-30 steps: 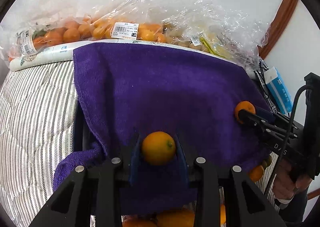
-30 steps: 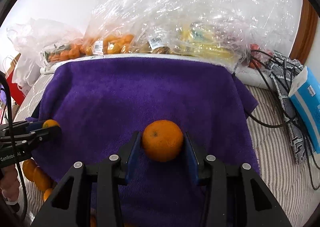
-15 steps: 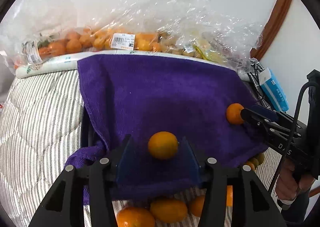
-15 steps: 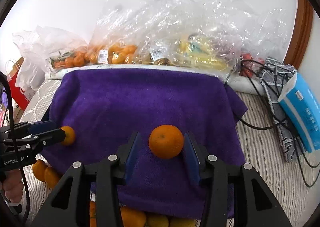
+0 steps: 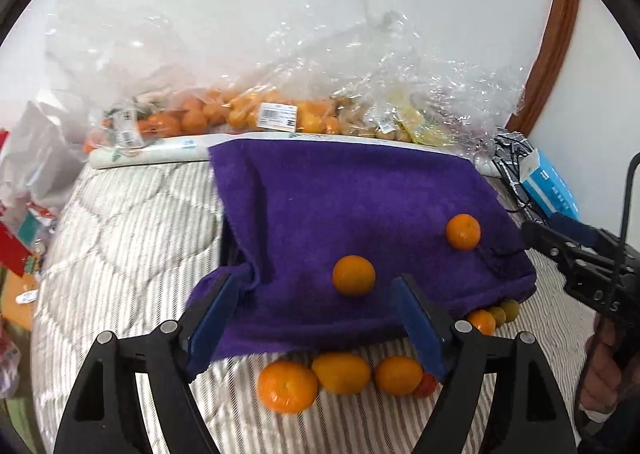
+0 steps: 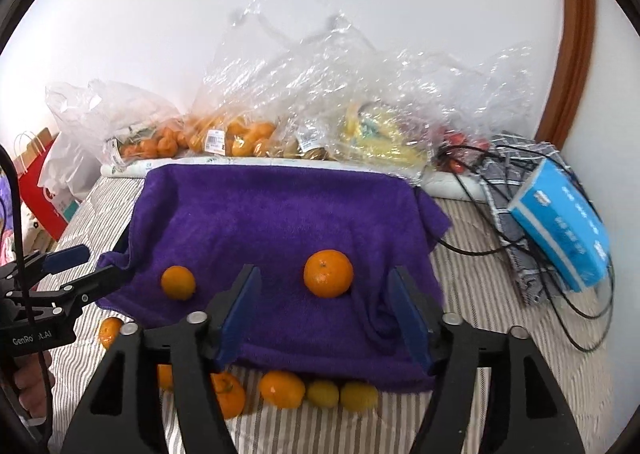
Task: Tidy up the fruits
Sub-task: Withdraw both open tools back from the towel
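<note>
On the purple towel (image 5: 360, 194) spread over a striped quilted bed (image 5: 120, 238), two round orange citrus fruits lie apart from each other, each just ahead of one hand-held gripper. The left hand-held gripper (image 5: 316, 318) has its blue-padded jaws opening wide, and the smaller orange fruit (image 5: 354, 275) sits on the towel beyond the pads, touched by neither. In the right wrist view the right hand-held gripper (image 6: 326, 314) is likewise opening, its pads standing clear on both sides of the larger mandarin (image 6: 328, 273), which rests on the towel with its stem dimple facing up. That same mandarin shows toward the right of the towel in the left wrist view, near the tip of the right hand-held gripper, with a hand (image 5: 604, 370) on its grip at the frame edge. Along the towel's near hem a row of loose fruit (image 5: 340, 372) lies on the bed cover: orange pieces and a few yellower ones, some partly tucked under the cloth. Behind the towel, against the white wall, clear plastic bags (image 6: 320, 94) hold more oranges and a yellow bunch that looks like bananas, with price labels visible. To the right lie tangled black cables (image 6: 520, 214) and a blue tissue pack (image 6: 560, 226); at far left stands a red paper bag (image 6: 44, 190).
</note>
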`<state>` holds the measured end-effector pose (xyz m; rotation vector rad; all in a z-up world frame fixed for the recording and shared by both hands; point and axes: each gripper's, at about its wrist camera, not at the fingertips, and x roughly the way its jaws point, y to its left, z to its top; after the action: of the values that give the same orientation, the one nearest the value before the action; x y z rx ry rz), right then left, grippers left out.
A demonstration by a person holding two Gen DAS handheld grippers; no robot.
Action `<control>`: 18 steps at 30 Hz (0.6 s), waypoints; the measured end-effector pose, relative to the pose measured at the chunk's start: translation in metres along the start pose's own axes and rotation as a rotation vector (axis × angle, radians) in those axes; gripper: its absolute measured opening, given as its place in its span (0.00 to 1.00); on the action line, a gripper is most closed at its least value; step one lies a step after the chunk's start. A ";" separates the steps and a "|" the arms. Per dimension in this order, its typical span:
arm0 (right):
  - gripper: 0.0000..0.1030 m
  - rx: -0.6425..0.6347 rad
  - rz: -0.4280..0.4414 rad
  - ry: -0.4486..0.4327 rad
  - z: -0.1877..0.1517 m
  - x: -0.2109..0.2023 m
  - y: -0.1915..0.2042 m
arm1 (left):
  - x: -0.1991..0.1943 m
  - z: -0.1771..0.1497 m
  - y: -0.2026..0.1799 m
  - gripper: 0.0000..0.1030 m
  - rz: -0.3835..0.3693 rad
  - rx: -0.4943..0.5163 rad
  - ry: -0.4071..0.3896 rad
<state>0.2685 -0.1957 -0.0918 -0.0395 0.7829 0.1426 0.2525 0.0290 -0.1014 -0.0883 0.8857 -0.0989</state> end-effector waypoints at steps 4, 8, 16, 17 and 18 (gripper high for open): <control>0.73 0.014 -0.007 0.003 -0.007 -0.021 -0.001 | -0.018 -0.009 0.001 0.77 -0.025 0.002 -0.020; 0.80 0.039 -0.030 -0.009 -0.016 -0.039 -0.005 | -0.038 -0.018 0.001 0.77 -0.033 0.010 -0.048; 0.81 0.074 0.006 -0.078 -0.039 -0.079 -0.022 | -0.072 -0.033 0.000 0.76 -0.048 0.000 -0.089; 0.81 0.077 -0.001 -0.089 -0.041 -0.083 -0.024 | -0.076 -0.035 0.001 0.76 -0.050 -0.007 -0.097; 0.81 0.079 -0.013 -0.099 -0.044 -0.087 -0.025 | -0.080 -0.037 0.001 0.76 -0.048 -0.011 -0.107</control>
<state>0.1806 -0.2342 -0.0621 0.0373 0.6883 0.1008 0.1734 0.0383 -0.0639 -0.1246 0.7774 -0.1332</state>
